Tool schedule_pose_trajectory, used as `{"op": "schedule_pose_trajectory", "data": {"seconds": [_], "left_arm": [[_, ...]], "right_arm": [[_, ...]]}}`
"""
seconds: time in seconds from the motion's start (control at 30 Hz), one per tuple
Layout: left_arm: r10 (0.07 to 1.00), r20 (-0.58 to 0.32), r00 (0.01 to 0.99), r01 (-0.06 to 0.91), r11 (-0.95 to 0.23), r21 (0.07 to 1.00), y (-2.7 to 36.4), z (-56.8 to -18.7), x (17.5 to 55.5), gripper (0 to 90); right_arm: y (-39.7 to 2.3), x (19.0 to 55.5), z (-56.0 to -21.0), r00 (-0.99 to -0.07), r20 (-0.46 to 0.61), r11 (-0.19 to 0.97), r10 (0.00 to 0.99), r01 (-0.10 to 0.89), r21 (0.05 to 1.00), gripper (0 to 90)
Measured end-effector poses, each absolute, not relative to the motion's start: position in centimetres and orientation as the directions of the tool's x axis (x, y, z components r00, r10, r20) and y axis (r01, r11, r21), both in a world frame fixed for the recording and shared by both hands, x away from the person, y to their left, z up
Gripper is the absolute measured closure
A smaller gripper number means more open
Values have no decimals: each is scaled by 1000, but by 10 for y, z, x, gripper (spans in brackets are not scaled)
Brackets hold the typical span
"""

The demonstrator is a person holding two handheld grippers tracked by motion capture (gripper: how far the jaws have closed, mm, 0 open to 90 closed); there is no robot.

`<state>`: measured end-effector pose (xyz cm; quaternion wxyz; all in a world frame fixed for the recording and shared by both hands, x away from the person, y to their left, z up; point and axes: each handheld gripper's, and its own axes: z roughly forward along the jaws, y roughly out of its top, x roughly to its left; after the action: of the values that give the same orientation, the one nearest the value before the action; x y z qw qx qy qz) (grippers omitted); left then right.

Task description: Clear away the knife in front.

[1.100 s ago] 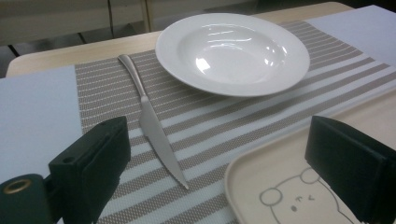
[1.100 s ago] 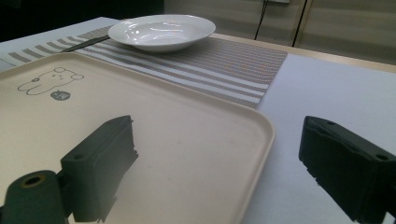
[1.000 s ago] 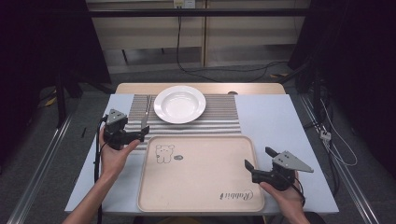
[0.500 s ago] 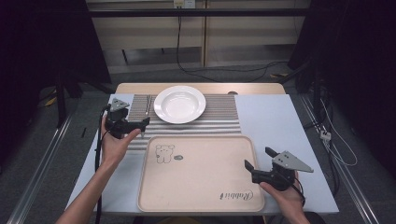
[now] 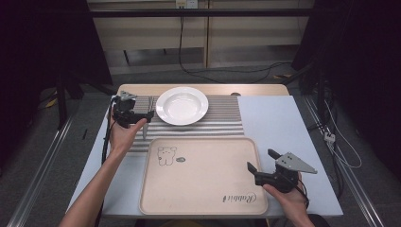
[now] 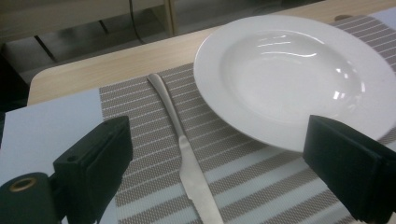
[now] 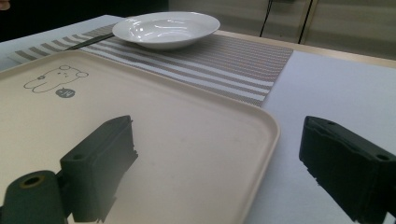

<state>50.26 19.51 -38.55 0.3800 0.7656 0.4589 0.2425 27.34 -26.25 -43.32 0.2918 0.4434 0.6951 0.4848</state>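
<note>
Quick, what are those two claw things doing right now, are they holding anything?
Left gripper: open, holding nothing, jaws either side of the knife beside the plate.
Right gripper: open, holding nothing, over the tray's corner.

Open claw (image 6: pixel 219 172) straddles knife (image 6: pixel 187 154) beside white plate (image 6: pixel 299 74).

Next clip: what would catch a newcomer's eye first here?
The big beige tray with its bear drawing fills the near table, the open right tool poised over its right edge. Behind it a white plate sits on a striped placemat, and the open left tool hangs over a knife beside the plate.
</note>
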Motion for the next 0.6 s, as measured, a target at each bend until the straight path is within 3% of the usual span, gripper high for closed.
{"op": "schedule_pose_trajectory", "data": {"seconds": [0.33,0.6], "left_arm": [[902,30,431,568,-297,767,194,-386,539,102],[909,4,417,632,-293,717,195,-394,563,177]], "right_arm": [[-263,277,-435,-448,34,140,893,349,927,98],[-262,277,-435,-447,36,140,894,353,925,98]]}}
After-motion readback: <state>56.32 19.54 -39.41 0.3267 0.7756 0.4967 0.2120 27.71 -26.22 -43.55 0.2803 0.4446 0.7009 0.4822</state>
